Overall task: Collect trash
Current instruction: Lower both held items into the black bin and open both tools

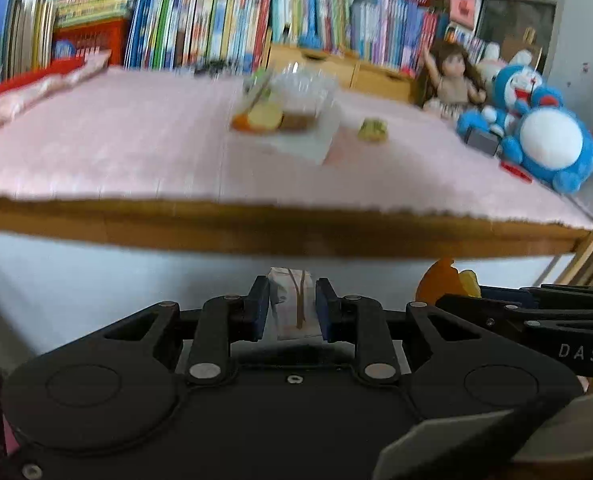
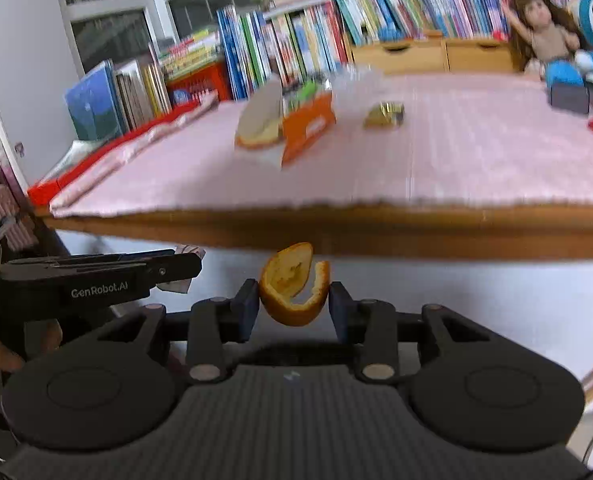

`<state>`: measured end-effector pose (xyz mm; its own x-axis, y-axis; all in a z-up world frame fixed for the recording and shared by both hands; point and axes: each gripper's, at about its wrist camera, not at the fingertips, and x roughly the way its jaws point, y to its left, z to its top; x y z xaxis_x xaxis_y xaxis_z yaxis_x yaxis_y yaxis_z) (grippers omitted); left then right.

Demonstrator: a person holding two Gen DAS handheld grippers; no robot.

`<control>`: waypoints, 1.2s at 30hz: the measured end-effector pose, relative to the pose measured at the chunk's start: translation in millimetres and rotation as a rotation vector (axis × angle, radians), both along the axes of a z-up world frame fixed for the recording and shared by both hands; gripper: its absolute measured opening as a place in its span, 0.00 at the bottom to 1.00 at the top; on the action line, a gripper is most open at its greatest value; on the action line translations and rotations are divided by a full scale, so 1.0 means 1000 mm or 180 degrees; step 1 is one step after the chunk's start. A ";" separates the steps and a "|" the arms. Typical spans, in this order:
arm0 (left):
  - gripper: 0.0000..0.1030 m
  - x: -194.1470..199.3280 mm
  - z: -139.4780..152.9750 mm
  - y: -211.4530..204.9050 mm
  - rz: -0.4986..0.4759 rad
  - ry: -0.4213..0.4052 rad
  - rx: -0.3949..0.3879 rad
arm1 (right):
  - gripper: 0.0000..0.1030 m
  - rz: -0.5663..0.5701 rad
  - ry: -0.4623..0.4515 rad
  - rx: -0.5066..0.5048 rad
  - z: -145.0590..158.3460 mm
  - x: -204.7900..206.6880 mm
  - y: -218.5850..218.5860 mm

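Observation:
My left gripper (image 1: 292, 304) is shut on a white wrapper (image 1: 294, 304) with brown lines, held below the table's front edge. My right gripper (image 2: 294, 300) is shut on a curled orange peel (image 2: 294, 286), also below the edge. Each gripper shows in the other's view: the right gripper (image 1: 536, 312) with the orange peel (image 1: 444, 278) at the right, the left gripper (image 2: 96, 276) with the wrapper (image 2: 182, 268) at the left. On the pink cloth lie more trash: an orange carton (image 2: 308, 126), a fruit peel (image 2: 258, 136), a clear plastic container (image 1: 304, 84) and a small yellow-green wrapper (image 2: 384, 114).
The wooden table (image 1: 296, 232) with its pink cloth (image 1: 116, 140) fills the middle. Books (image 1: 216, 20) line the back, wooden drawers (image 2: 428, 54) sit beside them. A doll (image 1: 452, 76) and blue plush toys (image 1: 544, 128) stand at the right. A person's hand (image 2: 0, 354) shows at left.

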<state>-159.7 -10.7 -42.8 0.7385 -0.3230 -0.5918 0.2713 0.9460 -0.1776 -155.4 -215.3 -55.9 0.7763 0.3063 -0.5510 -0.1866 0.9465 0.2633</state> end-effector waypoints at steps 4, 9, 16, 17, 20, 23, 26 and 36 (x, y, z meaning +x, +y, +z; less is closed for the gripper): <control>0.23 0.007 -0.023 0.006 0.0044 0.0429 -0.0019 | 0.41 -0.0018 0.0219 -0.0057 -0.017 0.000 0.004; 0.23 0.018 -0.047 0.009 0.0092 0.0820 -0.0046 | 0.42 -0.0020 0.0478 -0.0084 -0.040 0.007 0.007; 0.23 0.023 -0.065 0.007 0.0093 0.1061 0.0076 | 0.43 0.0068 0.0692 -0.0120 -0.056 0.014 0.012; 0.23 0.023 -0.067 0.006 0.0083 0.1073 0.0096 | 0.44 0.0089 0.0706 -0.0118 -0.057 0.014 0.012; 0.23 0.028 -0.069 0.002 0.0064 0.1100 0.0157 | 0.45 0.0137 0.0733 -0.0136 -0.058 0.015 0.015; 0.23 0.029 -0.071 0.002 0.0053 0.1123 0.0174 | 0.50 0.0159 0.0747 -0.0126 -0.059 0.014 0.015; 0.24 0.029 -0.070 0.002 0.0047 0.1123 0.0173 | 0.62 0.0171 0.0754 -0.0100 -0.058 0.014 0.013; 0.40 0.029 -0.056 0.000 0.0078 0.0938 0.0238 | 0.65 0.0169 0.0625 -0.0072 -0.045 0.018 0.010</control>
